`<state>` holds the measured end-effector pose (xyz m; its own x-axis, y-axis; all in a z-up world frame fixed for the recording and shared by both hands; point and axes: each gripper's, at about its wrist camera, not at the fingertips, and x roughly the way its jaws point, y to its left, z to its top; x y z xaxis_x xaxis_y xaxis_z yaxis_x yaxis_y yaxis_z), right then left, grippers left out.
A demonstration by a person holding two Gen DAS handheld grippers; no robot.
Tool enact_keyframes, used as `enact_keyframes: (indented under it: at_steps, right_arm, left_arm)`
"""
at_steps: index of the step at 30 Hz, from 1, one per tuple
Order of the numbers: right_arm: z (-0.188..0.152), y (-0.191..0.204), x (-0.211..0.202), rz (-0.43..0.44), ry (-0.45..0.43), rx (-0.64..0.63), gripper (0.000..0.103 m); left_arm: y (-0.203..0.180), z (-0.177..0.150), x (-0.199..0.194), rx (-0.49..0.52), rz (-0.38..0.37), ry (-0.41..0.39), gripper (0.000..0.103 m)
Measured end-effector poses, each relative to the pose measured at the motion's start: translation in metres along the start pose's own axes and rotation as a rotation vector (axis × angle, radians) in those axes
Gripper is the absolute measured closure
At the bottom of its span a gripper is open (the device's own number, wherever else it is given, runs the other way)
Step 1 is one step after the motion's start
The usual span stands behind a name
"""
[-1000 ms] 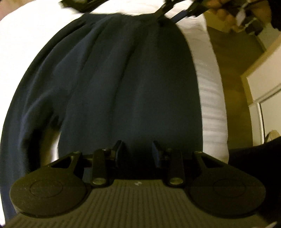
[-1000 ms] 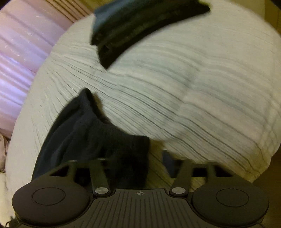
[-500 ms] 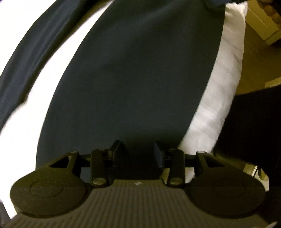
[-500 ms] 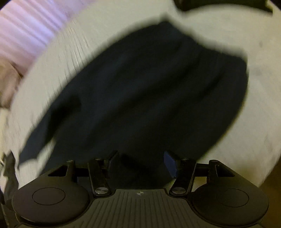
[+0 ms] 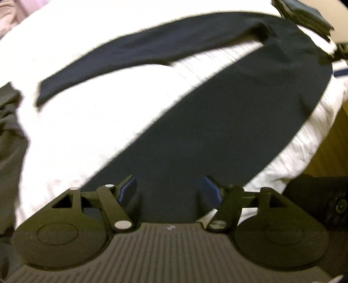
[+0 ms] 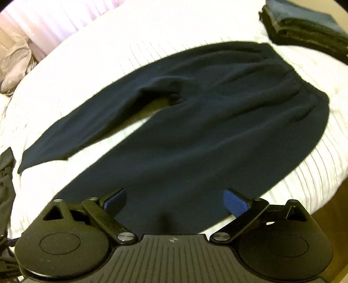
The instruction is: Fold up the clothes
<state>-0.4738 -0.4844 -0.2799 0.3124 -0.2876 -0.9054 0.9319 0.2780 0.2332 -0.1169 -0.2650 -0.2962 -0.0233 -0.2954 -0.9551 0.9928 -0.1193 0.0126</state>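
A pair of dark navy trousers [image 6: 195,130] lies spread flat on the white bed [image 6: 130,43], its two legs splayed apart and the waistband at the far right. The same trousers [image 5: 217,130] show in the left wrist view, one leg running from near my fingers up to the right, the other leg stretching left. My left gripper [image 5: 169,188] is open, its blue pads either side of the near leg's end. My right gripper [image 6: 175,201] is open and empty over the near leg.
A stack of folded dark clothes [image 6: 304,32] sits at the bed's far right corner, also in the left wrist view [image 5: 304,15]. A grey-green garment [image 5: 10,141] lies at the left edge. Pink curtains [image 6: 54,17] hang behind. Wooden floor [image 5: 326,152] lies right of the bed.
Both grippers opened and let go of the trousers, which now lie spread on the bed. Both pulled back so more of the garment shows.
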Motion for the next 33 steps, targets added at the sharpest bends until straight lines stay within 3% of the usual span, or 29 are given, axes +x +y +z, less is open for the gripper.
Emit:
enact_keyframes:
  at_steps: [4,12,19,33]
  right_arm:
    - [-0.016,0.019,-0.018,-0.016,-0.007,0.038,0.005]
    - [-0.015,0.054,-0.033,-0.134,0.021,-0.124,0.005]
    - [-0.022,0.062,-0.046,-0.179,0.006,-0.234,0.005]
    - [-0.024,0.049,-0.046,-0.171,0.014,-0.357,0.005]
  left_arm:
    - [0.026,-0.007,-0.018,-0.028,0.022,-0.029,0.032]
    - [0.074,-0.02,-0.051,-0.079,0.061,-0.082,0.029]
    - [0.052,-0.011,-0.047,-0.076,0.047,-0.089,0.027]
    - [0.0,0.019,-0.043,-0.03,0.038,-0.088,0.025]
